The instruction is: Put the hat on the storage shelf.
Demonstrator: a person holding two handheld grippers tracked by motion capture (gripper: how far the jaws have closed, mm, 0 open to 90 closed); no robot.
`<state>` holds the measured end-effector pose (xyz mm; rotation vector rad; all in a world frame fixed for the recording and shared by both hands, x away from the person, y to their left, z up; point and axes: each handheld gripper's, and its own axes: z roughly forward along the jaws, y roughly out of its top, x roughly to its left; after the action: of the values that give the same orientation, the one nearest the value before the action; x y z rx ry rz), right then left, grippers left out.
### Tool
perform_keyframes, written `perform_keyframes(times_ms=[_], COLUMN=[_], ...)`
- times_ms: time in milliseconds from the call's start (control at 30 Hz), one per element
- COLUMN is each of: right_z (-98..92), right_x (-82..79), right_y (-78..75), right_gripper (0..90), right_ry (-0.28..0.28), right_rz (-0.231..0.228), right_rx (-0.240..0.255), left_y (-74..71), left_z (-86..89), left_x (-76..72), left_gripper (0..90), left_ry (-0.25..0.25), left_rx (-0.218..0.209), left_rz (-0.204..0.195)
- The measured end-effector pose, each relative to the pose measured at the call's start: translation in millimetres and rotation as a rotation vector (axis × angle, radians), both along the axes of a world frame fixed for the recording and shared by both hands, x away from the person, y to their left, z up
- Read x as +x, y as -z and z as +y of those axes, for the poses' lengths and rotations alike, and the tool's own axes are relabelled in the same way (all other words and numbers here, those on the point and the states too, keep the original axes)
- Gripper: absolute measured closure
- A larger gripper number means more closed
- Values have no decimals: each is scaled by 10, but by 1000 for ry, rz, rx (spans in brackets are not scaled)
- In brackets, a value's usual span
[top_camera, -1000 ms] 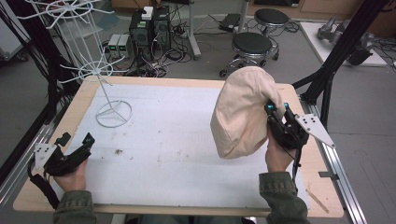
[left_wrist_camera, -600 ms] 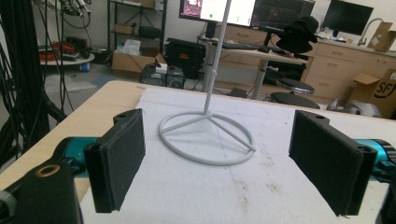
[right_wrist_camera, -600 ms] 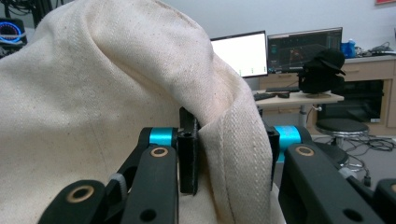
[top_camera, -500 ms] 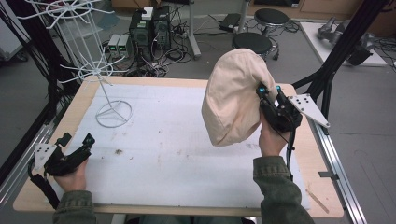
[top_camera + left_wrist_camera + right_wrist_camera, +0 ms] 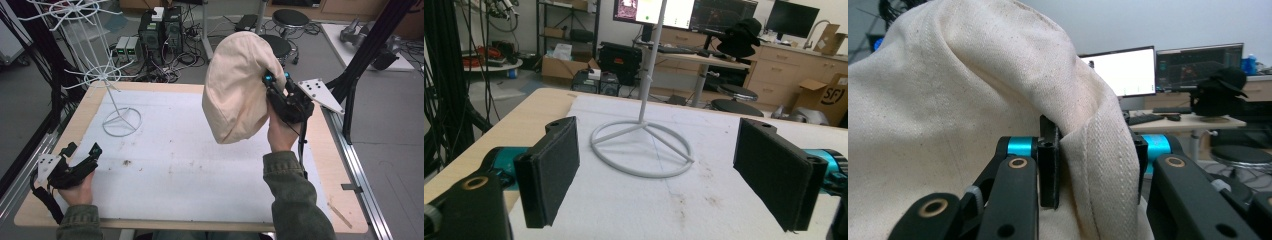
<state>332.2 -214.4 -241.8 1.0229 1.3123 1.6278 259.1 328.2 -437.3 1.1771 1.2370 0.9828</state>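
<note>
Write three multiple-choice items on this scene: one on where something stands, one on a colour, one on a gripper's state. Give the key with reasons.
1. Where does the white wire stand rest?
A. on the table's far left part
B. on the table's near right corner
C. on the floor

2. What colour is the cloth hat?
A. black
B. cream
C. red

3. How is the left gripper?
A. shut on the hat
B. shut on the stand
C. open, holding nothing

Key: 1 A, its ring base sits on the white mat at far left in the high view. 2 B, the fabric is pale cream in both the high view and the right gripper view, where the right gripper pinches its brim. 3 C, the left gripper view shows its pads wide apart with nothing between.
</note>
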Motion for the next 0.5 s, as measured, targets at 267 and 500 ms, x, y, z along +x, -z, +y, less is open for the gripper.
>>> perform_keyframes(times_ms=[267, 500], right_z=[199, 344], right_x=[61, 110], right_y=[-216, -390], right_gripper=[693, 692], right_ry=[-29, -39], right_rz=[-31, -62], right_rx=[1, 4], left_y=[2, -6], left_z=[2, 1], left_x=[13, 15], left_gripper=[187, 187], left_ry=[6, 6], left_rx=[1, 5], left_rz=[-3, -11])
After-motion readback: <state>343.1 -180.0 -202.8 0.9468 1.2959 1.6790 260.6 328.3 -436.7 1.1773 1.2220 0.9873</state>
